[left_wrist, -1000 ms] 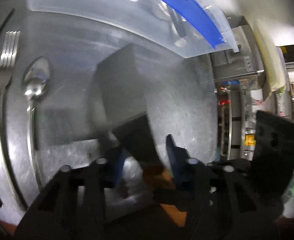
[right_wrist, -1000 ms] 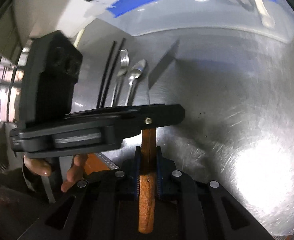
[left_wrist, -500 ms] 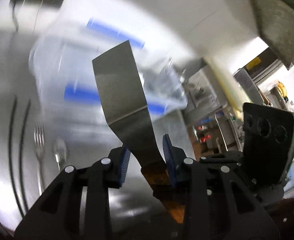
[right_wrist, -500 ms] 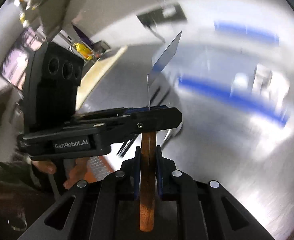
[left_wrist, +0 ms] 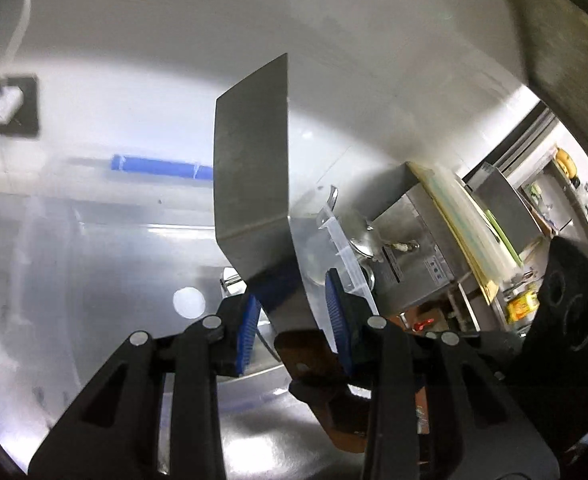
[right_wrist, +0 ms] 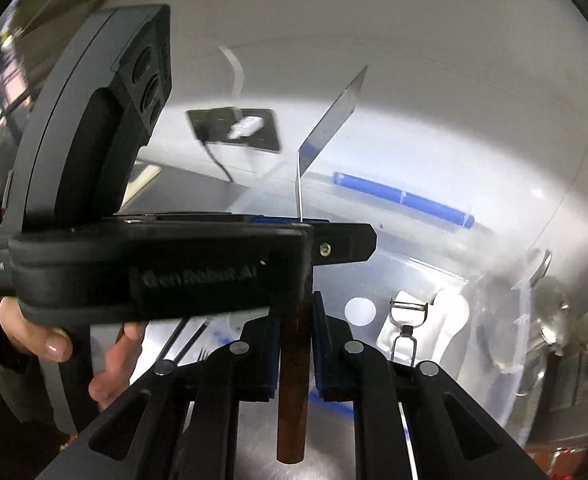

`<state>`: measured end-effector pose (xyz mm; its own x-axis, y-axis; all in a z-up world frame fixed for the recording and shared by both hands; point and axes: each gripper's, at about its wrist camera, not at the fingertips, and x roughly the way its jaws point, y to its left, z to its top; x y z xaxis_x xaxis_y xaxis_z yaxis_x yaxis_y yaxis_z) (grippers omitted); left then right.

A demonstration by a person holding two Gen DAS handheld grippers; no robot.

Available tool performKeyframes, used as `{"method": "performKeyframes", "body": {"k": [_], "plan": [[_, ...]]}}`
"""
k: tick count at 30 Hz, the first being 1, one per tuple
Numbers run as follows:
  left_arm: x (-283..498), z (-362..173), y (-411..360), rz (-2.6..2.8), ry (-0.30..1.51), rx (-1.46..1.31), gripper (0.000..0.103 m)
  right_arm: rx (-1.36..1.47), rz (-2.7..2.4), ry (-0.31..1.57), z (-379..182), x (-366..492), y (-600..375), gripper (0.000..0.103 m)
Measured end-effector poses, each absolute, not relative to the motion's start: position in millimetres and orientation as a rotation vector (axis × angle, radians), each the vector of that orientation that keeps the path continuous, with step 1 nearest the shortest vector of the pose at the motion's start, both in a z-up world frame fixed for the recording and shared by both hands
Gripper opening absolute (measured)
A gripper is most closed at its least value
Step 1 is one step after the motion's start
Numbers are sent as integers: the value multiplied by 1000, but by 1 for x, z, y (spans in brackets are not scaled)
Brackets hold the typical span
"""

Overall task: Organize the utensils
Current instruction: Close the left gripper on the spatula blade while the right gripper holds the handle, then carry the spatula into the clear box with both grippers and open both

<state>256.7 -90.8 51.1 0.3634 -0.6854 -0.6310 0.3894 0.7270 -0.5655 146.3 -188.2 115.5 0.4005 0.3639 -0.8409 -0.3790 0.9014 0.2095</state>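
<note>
A metal spatula (left_wrist: 254,184) with a brown wooden handle (right_wrist: 293,376) stands upright in the air. My right gripper (right_wrist: 293,320) is shut on the handle. My left gripper (left_wrist: 290,320) sits around the spatula's metal neck with its blue pads (left_wrist: 336,312) apart from it on both sides, so it is open. In the right wrist view the left gripper crosses in front of the blade (right_wrist: 326,128). A clear plastic bin (right_wrist: 434,248) with a blue handle (right_wrist: 404,199) lies below and holds a peeler (right_wrist: 406,320).
A fork and dark chopsticks (right_wrist: 190,340) lie on the steel counter at the lower left of the right wrist view. A steel appliance (left_wrist: 414,256) and shelves stand to the right of the bin. A wall outlet (right_wrist: 238,128) is behind.
Both grippers and the spatula have risen and tilted up from the counter; the views now face the wall and the bin. The left gripper stays around the spatula's neck.
</note>
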Motion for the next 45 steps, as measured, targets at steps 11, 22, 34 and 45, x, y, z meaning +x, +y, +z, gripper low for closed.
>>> {"method": "performKeyframes", "body": {"k": [11,22,34,45], "plan": [[346,-74,-116,-670,1403,-393,31,170,380,1332,-1,237,-207,15],[361,-130,-143,-655,1615,-387,31,111,281,1479,-43,255,-203,15],[368,-131,-136,-595,1626,-334,36,173,281,1526,-77,261,-213,27],[286,9,-78,-575,1178,-311,58,147,358,1269,23,190,-223,28]]}}
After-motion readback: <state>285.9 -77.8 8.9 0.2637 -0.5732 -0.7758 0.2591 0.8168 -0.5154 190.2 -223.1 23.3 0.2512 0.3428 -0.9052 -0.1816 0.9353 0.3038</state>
